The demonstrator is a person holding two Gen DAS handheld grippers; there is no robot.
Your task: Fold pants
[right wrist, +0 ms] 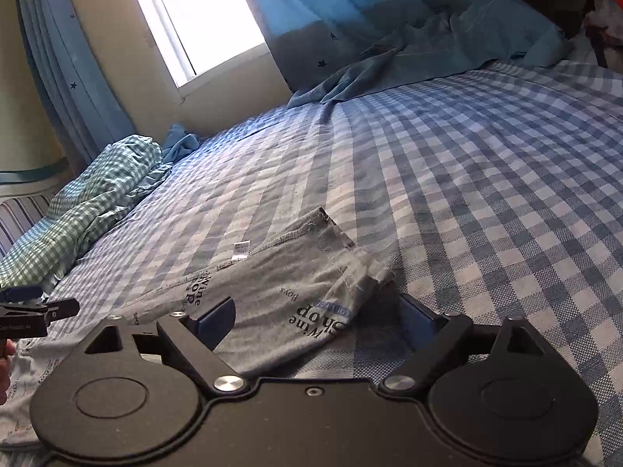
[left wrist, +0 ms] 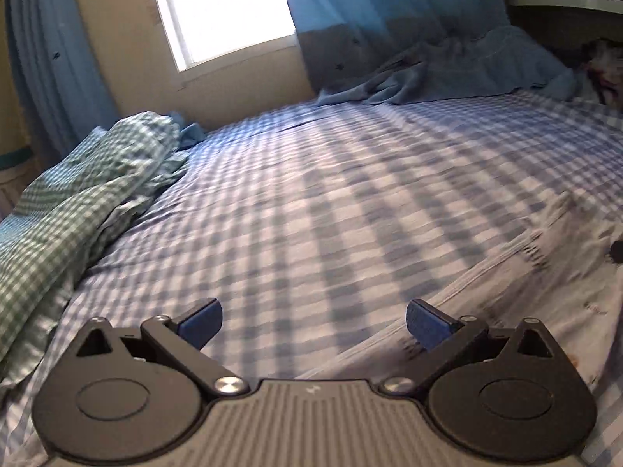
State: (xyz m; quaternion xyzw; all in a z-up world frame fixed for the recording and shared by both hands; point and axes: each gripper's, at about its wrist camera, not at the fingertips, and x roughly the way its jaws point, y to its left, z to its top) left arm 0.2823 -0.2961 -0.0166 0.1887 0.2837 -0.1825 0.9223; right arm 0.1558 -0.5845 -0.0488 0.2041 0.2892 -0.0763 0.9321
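Black right gripper [right wrist: 311, 323] stands wide apart over the grey printed pants [right wrist: 272, 292], one folded corner lying between its fingers, untouched. Left gripper [left wrist: 313, 323], equally spread and empty, hovers above the checked bedsheet [left wrist: 311, 194], pants at its right.

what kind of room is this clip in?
Looks like a bedroom: a bed under a blue checked sheet, a window with blue star-print curtains, and a rumpled green gingham blanket at the bed's edge.
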